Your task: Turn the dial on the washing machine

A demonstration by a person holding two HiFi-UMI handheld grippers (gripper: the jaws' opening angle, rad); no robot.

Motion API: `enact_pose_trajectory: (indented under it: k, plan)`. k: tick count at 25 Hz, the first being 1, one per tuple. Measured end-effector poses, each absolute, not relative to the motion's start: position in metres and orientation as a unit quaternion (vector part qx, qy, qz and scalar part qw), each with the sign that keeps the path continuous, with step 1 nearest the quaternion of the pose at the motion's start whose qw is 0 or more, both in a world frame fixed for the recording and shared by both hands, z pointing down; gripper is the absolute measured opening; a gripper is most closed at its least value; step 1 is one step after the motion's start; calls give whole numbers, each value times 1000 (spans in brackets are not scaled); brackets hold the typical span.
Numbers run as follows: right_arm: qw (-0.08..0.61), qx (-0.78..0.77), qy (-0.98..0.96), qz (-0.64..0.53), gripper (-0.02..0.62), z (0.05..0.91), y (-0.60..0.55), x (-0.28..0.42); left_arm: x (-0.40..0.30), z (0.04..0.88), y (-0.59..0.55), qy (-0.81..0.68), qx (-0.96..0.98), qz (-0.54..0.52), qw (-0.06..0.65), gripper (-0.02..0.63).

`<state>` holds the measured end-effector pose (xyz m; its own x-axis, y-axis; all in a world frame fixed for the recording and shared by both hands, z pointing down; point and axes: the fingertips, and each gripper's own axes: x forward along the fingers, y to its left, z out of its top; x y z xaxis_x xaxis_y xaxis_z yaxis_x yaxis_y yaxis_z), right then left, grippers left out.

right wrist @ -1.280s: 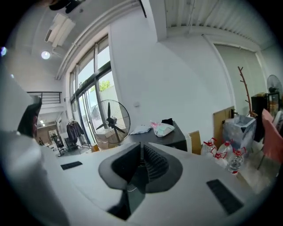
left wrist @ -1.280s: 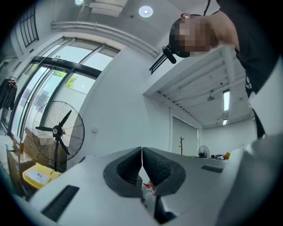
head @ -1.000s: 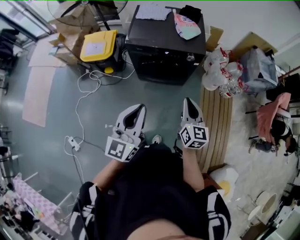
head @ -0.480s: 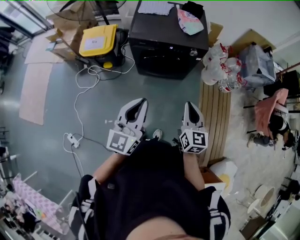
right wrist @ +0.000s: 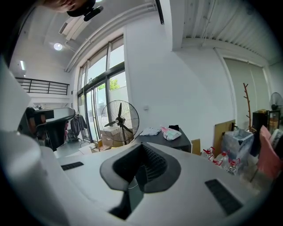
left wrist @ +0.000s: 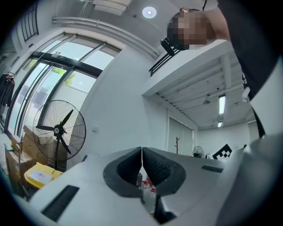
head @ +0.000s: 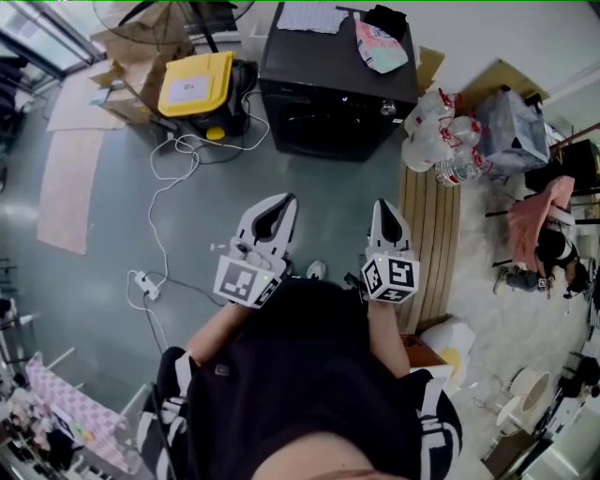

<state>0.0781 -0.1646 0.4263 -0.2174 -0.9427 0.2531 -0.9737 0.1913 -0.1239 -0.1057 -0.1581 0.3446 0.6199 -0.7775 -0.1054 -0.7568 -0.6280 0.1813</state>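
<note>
At waist height before a person in black, the left gripper [head: 279,204] and the right gripper [head: 383,206] have their jaws closed on nothing, pressed together, well short of the washing machine [head: 337,89] at 12 o'clock. The step in hand looks like the approach; the turn itself has not begun. To do it well, the right gripper, which is on the dial's side, would likely need its jaws parted first, wide enough to straddle the knob. Next would come a walk over the grey floor [head: 309,187], keeping clear of the corded power strip [head: 143,280] at 9 o'clock and the wooden slats [head: 431,234] at 2 o'clock. The dial [head: 386,109], a small bright knob at the 3 o'clock end of the machine's dark front panel, calls for a square, head-on grip and a twist about its own axis, so the jaws do not slip off its rim. Both forearms reach forward side by side from the torso, marker cubes nearest the body. The left gripper's tips lean toward 1 o'clock and the right's toward 12, both aimed across the floor at the machine, whose top carries a pale sheet [head: 309,17] and a pink-and-green bag [head: 380,45].
</note>
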Motion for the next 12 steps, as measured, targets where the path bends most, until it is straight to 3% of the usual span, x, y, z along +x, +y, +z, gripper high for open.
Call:
enact_pose_trajectory:
  k: [12]
  plan:
    - [64, 630, -764, 122, 25, 425, -157, 66, -120, 346, -152, -425, 898, -90, 66, 25]
